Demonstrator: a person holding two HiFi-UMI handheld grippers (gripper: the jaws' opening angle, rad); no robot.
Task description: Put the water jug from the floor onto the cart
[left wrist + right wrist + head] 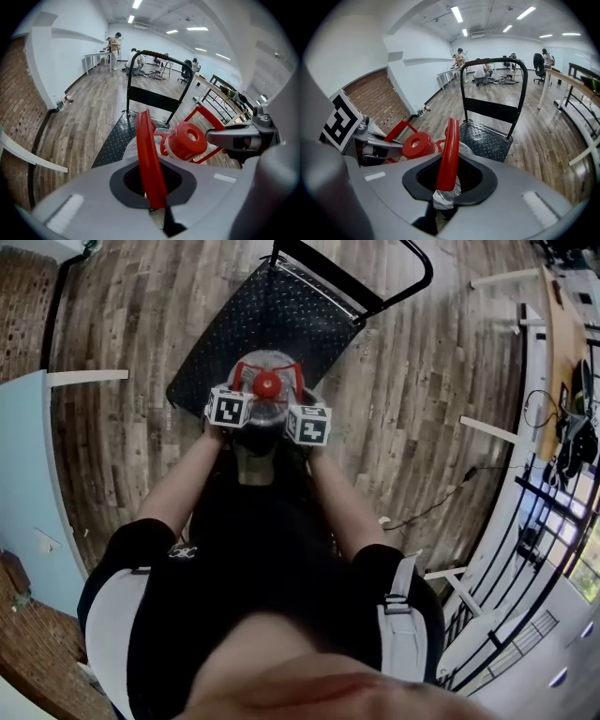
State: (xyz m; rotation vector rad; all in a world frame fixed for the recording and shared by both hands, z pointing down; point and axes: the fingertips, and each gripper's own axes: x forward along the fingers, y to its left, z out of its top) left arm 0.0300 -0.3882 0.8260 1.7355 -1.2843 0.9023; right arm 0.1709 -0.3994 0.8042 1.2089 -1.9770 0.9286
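1. Head view: the water jug, with its red cap, is at the near end of the cart, over the black deck. I cannot tell whether it rests there or hangs just above.
2. Left gripper view: the left gripper is pinched on one red handle bar of the jug, with the cap just beyond.
3. Right gripper view: the right gripper is clamped on the other red bar – silver tape wraps it at the bite.
4. The cart's push bar stands upright at the far end, on a wooden floor.
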